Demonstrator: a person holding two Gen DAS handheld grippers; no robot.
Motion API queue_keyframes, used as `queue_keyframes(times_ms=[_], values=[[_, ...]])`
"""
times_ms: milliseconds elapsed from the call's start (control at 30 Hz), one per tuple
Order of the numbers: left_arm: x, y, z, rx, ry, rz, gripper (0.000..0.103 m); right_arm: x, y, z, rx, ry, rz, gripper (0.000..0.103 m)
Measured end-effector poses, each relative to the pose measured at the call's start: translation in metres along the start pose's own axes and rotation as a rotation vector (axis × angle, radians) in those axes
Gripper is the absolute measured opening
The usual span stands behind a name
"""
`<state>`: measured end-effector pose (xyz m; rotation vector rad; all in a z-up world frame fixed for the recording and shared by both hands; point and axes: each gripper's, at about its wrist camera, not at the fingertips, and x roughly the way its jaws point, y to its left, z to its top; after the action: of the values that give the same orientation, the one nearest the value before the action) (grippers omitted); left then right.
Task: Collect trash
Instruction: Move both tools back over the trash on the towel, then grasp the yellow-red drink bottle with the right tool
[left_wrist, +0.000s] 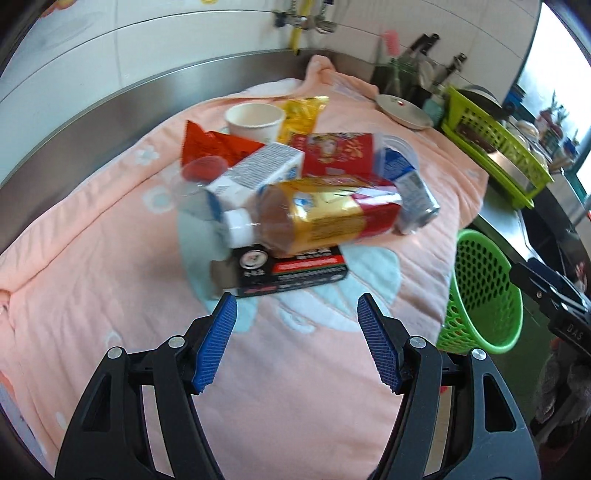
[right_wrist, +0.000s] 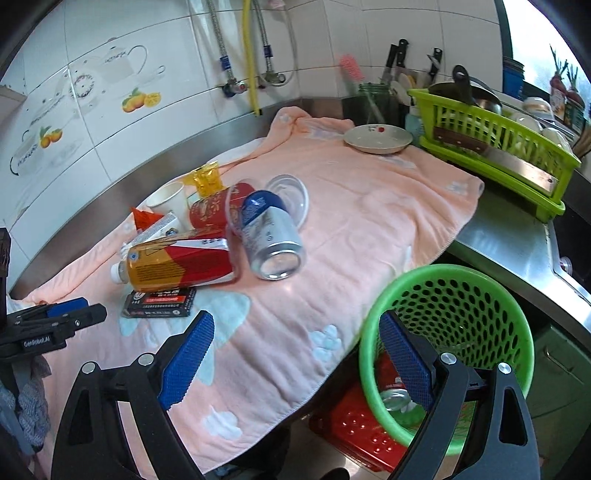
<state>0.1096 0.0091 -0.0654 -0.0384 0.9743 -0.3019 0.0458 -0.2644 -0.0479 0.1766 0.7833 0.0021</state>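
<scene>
A pile of trash lies on a pink towel (left_wrist: 92, 266): a gold-and-red tea bottle (left_wrist: 325, 218), a black box (left_wrist: 291, 271), a white carton (left_wrist: 258, 173), a paper cup (left_wrist: 255, 122), a red cup (left_wrist: 340, 153), a yellow wrapper (left_wrist: 301, 114), a red wrapper (left_wrist: 212, 146) and a silver can (right_wrist: 271, 236). My left gripper (left_wrist: 297, 306) is open, just short of the black box. My right gripper (right_wrist: 297, 325) is open and empty, one finger over the green bin (right_wrist: 480, 280), which holds a can (right_wrist: 395, 398).
A green dish rack (right_wrist: 495, 147) with a cleaver, a plate (right_wrist: 376, 138) and a knife holder (right_wrist: 399, 66) stand at the back right. A steel backsplash and tiled wall run behind the towel. A red crate (right_wrist: 351, 432) sits on the floor below the bin.
</scene>
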Motion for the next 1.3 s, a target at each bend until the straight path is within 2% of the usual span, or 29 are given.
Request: queue_keyframes(times_ms=[300, 433, 600, 700, 1067, 1300], values=[[0.000, 0.037, 0.017, -0.088, -0.015, 0.043, 0.067, 0.009, 0.013, 0.004, -0.020, 0.012, 0.020, 0.088], [0.000, 0.040, 0.015, -0.097, -0.014, 0.050, 0.067, 0.016, 0.022, 0.007, -0.084, 0.023, 0.033, 0.088], [-0.004, 0.045, 0.009, -0.120, -0.014, 0.066, 0.067, 0.029, 0.037, 0.021, -0.195, 0.036, 0.114, 0.088], [-0.008, 0.048, 0.005, -0.142, -0.016, 0.082, 0.067, 0.039, 0.048, 0.034, -0.299, 0.055, 0.183, 0.088], [-0.024, 0.051, -0.020, -0.264, -0.033, 0.176, 0.067, 0.087, 0.114, 0.064, -0.872, 0.145, 0.411, 0.088], [-0.031, 0.053, -0.044, -0.371, -0.032, 0.244, 0.067, 0.122, 0.143, 0.071, -1.160, 0.202, 0.478, 0.088]])
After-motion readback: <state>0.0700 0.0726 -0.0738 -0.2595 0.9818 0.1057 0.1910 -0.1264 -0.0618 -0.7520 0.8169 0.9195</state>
